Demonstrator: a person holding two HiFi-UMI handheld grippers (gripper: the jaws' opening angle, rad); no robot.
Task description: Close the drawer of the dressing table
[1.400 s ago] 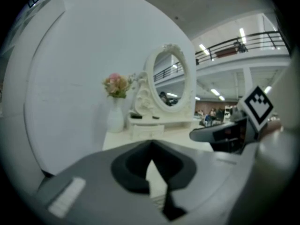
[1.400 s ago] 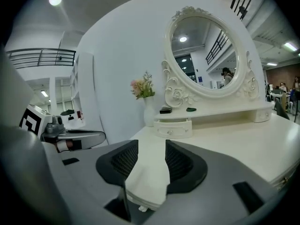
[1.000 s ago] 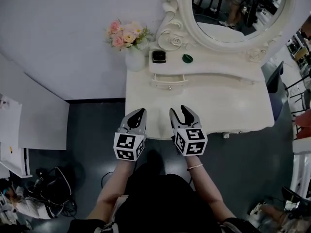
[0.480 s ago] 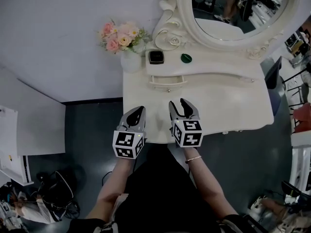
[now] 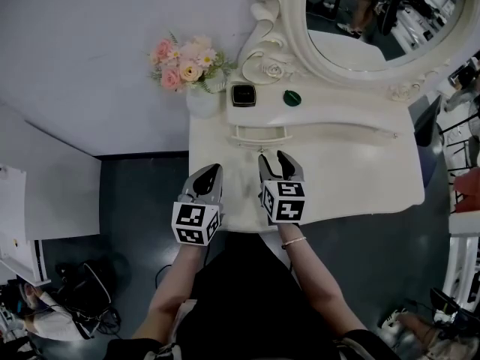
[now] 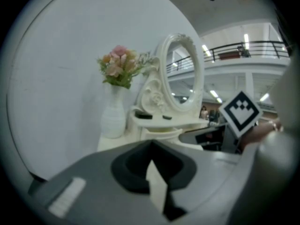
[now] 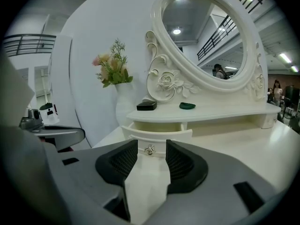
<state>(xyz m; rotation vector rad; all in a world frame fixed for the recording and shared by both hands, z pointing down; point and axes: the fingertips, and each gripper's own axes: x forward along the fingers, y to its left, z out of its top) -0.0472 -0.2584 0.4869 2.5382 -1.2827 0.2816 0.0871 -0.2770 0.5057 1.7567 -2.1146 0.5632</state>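
The white dressing table (image 5: 360, 171) has a small drawer (image 5: 262, 133) under its raised shelf, pulled out a little. In the right gripper view the drawer front (image 7: 159, 132) and its metal knob (image 7: 149, 149) sit straight ahead between the jaws, some way off. My right gripper (image 5: 274, 158) hovers over the tabletop just short of the drawer; its jaws have just been opening, it is open, and nothing is between them. My left gripper (image 5: 213, 171) hangs beside it near the table's left front, shut and empty.
On the shelf are a black box (image 5: 243, 94) and a green dish (image 5: 292, 97). A white vase of pink flowers (image 5: 187, 70) stands at the table's back left, against the wall. The oval mirror (image 5: 375, 21) rises behind. Dark floor surrounds the table.
Both grippers have moved forward over the tabletop toward the drawer, the right one further. The right gripper's jaws stand slightly wider than before.
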